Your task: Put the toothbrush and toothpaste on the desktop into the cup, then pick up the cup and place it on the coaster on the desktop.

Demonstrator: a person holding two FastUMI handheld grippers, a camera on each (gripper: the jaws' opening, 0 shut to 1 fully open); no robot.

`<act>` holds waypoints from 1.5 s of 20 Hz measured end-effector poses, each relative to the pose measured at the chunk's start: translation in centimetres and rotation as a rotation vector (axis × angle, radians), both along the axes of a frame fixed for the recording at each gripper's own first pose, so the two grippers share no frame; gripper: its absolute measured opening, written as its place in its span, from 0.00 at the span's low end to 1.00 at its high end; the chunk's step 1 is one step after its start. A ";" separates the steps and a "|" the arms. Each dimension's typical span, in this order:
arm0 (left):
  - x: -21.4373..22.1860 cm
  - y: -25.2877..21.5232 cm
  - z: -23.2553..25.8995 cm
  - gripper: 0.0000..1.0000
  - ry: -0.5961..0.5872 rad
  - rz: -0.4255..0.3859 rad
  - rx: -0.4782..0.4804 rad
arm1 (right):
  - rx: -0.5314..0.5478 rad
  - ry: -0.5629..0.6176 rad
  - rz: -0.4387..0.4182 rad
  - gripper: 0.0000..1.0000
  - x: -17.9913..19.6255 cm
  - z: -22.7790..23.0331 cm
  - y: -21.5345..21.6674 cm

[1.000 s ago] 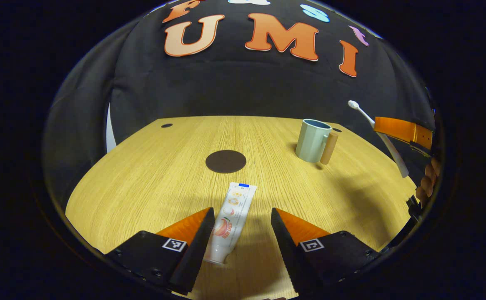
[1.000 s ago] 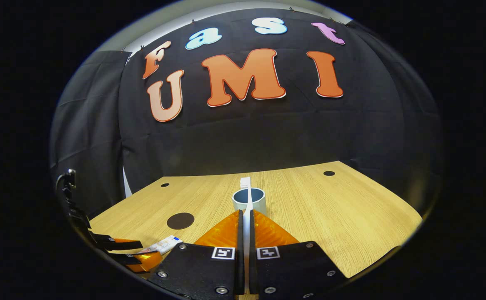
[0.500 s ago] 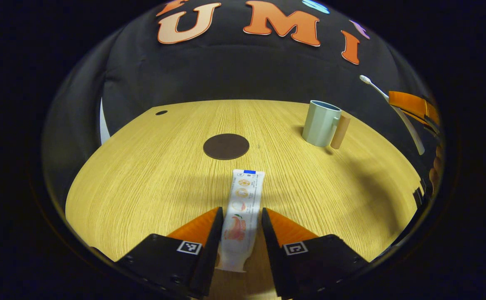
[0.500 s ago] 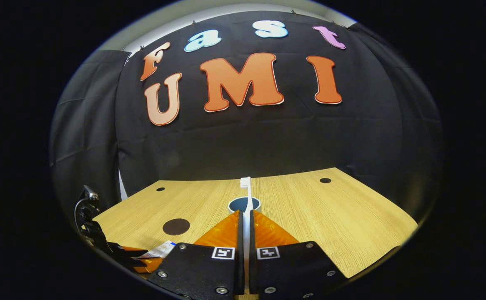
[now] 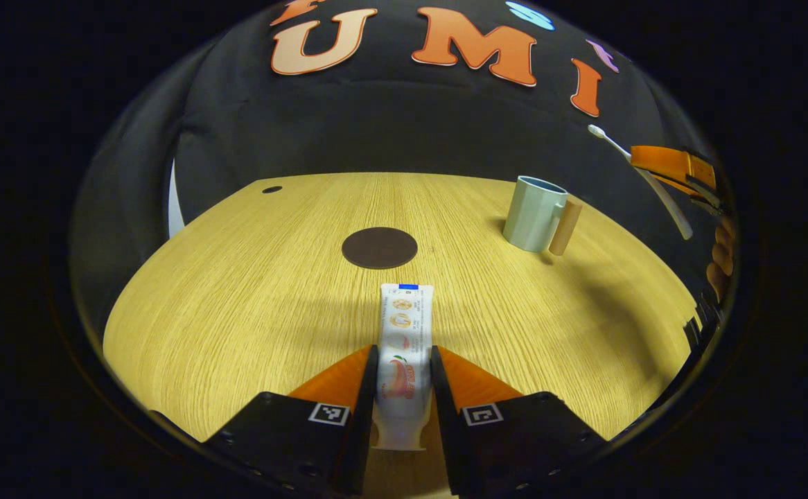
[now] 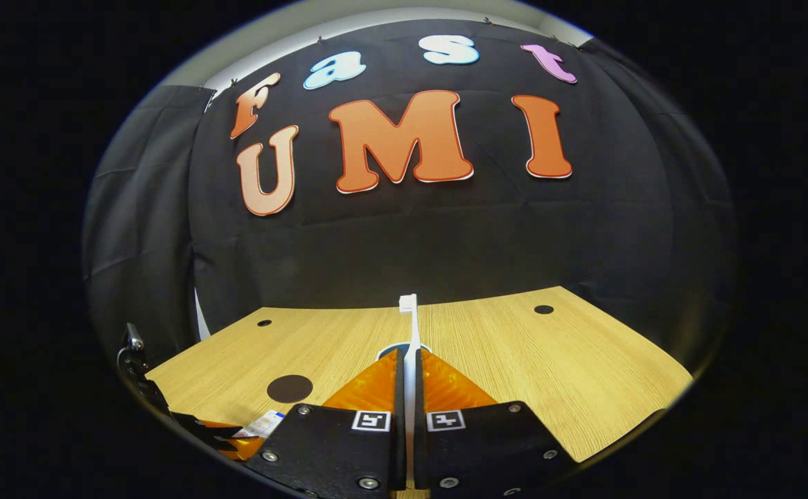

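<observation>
A white toothpaste tube [image 5: 404,333] lies flat on the wooden desktop [image 5: 251,291], its cap end toward me. My left gripper [image 5: 405,360] is shut on it, both fingers pressing its sides. The pale green cup [image 5: 534,213] with a wooden handle stands at the far right of the desk. My right gripper [image 6: 408,355] is shut on the white toothbrush [image 6: 411,326], bristles forward; the toothbrush [image 5: 643,179] hangs in the air right of the cup. In the right gripper view just the cup's rim [image 6: 384,351] peeks out behind the fingers. A round dark coaster [image 5: 379,247] lies mid-desk.
Small dark holes [image 5: 271,189] mark the desktop's far corners. The black cloth wall closes the back of the desk. A hand [image 5: 721,251] holds the right gripper at the right edge. The coaster [image 6: 289,388] and the toothpaste [image 6: 263,424] sit at the lower left of the right gripper view.
My left gripper has closed from open onto the toothpaste tube, which turned straight between the fingers. The right gripper has risen with the toothbrush, and the cup sank behind its fingers.
</observation>
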State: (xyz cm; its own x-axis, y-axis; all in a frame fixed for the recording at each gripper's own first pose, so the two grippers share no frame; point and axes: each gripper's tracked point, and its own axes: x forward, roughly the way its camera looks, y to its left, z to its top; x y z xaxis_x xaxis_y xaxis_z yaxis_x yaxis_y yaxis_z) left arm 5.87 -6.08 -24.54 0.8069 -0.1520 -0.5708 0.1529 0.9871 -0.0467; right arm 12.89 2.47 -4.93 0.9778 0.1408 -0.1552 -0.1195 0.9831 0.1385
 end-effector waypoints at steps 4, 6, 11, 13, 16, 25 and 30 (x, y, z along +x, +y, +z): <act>-0.4 0.0 2.5 0.46 -0.102 0.003 -0.006 | 0.028 -0.024 0.006 0.05 1.7 1.2 0.6; -0.1 0.0 5.3 0.30 -0.198 0.010 0.015 | 0.047 -0.043 0.018 0.05 2.8 1.8 1.1; -0.7 -1.5 6.4 0.30 -0.216 -0.033 0.012 | 0.075 -0.087 0.028 0.05 6.2 3.1 2.1; -0.8 -1.3 5.8 0.31 -0.193 -0.029 -0.004 | 0.088 -0.107 0.030 0.04 8.0 3.3 2.3; -0.6 -0.6 5.4 0.31 -0.183 -0.006 -0.036 | 0.074 -0.137 0.044 0.05 10.8 3.1 3.0; -1.6 1.4 2.7 0.31 -0.091 0.011 -0.006 | 0.058 -0.103 0.053 0.05 15.9 -0.4 3.8; -1.0 0.4 2.5 0.39 -0.074 -0.022 0.014 | 0.062 -0.109 0.054 0.06 16.7 -0.5 4.0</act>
